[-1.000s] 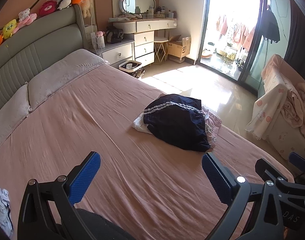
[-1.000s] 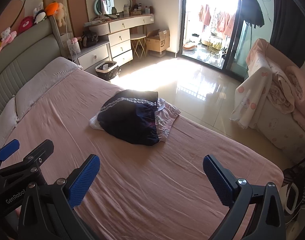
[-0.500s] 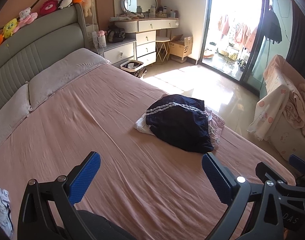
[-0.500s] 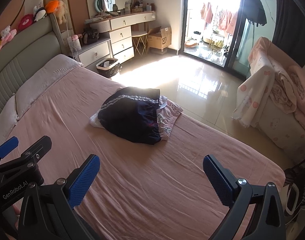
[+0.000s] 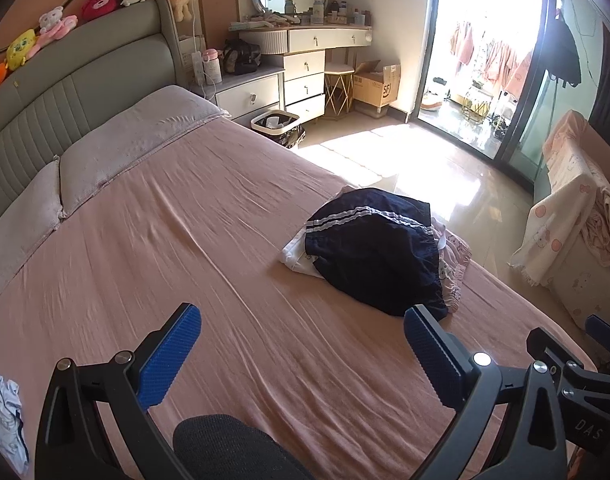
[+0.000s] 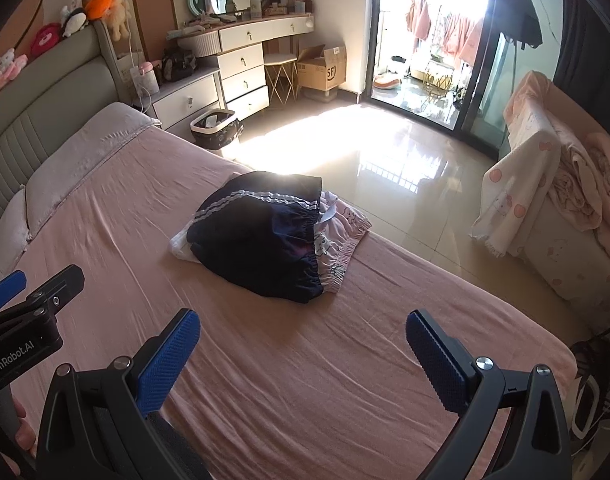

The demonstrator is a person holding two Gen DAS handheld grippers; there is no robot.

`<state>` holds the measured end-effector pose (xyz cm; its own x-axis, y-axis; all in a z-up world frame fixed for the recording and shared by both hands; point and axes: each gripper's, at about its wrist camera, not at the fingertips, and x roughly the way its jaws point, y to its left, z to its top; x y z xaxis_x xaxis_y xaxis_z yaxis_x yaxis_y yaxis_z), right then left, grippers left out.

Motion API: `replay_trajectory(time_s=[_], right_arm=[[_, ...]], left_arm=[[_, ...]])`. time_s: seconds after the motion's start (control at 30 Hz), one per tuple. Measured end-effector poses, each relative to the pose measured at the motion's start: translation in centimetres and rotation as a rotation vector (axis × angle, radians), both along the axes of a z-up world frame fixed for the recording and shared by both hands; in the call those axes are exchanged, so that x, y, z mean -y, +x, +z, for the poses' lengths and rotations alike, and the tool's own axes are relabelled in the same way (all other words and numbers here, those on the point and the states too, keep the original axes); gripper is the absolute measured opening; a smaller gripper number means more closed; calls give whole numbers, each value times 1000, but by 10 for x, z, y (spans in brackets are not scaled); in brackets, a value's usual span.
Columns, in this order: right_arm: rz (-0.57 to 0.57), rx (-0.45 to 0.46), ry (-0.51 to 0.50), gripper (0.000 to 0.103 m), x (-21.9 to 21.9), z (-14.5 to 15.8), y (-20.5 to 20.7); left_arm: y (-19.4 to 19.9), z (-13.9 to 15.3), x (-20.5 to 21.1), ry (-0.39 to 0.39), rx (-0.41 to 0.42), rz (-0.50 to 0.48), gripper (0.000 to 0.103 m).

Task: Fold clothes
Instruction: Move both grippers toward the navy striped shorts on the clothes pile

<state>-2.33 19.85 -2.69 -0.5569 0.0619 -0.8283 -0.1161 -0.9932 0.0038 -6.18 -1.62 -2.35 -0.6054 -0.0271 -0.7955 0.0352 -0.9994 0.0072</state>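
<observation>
Both the left gripper (image 5: 301, 344) and the right gripper (image 6: 303, 346) hang spread wide and empty above the pink bed (image 6: 305, 380). The left one's frame reads "GenRobot.AI". Ahead, a pile of clothes (image 6: 265, 240) lies near the bed's far edge. A cardboard box (image 6: 323, 68) beyond bears "SF".

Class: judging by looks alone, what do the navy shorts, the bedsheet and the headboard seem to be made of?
Navy shorts: soft knit or woven cloth, matte; gathered waistband, slumped folds.
Bedsheet: thin woven fabric, matte pink; fine wrinkles.
Headboard: padded leather or imitation, slight sheen; stitched vertical channels.
</observation>
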Motion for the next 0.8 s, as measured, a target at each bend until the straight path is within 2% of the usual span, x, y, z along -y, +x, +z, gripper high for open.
replay_trajectory(time_s=[0.27, 0.8], right_arm=[[-13, 40, -13, 103, -10, -24, -38], [-60, 131, 13, 103, -15, -74, -99]], left_arm=[[-44, -22, -13, -3, 50, -42, 103], [-113, -82, -13, 52, 158, -69, 103]])
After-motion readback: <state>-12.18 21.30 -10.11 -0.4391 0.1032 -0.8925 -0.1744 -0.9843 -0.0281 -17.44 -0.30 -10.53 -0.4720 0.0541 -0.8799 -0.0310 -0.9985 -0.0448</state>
